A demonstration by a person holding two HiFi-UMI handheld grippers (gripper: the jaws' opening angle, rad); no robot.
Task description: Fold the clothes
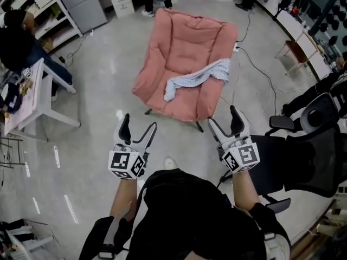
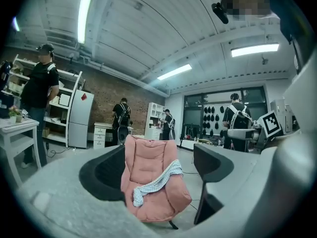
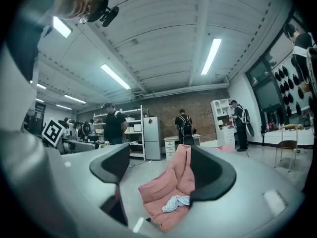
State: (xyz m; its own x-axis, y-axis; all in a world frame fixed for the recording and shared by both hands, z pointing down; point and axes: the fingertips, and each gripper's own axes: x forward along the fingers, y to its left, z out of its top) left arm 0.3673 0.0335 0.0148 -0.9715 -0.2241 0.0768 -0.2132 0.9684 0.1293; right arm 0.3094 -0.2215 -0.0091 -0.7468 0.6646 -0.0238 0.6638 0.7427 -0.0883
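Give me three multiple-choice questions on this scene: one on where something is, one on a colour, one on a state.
1. Where is the cloth? A folded in a basket; B draped over the armchair; C hanging from a hook.
2. What colour is the armchair? A green; B black; C pink.
3. How are the left gripper and right gripper? A both open, empty; B both shut on the cloth; C one gripping the armchair.
Answers: 1 B, it lies across seat and arm; 2 C, pink cushions; 3 A, jaws apart, nothing held.
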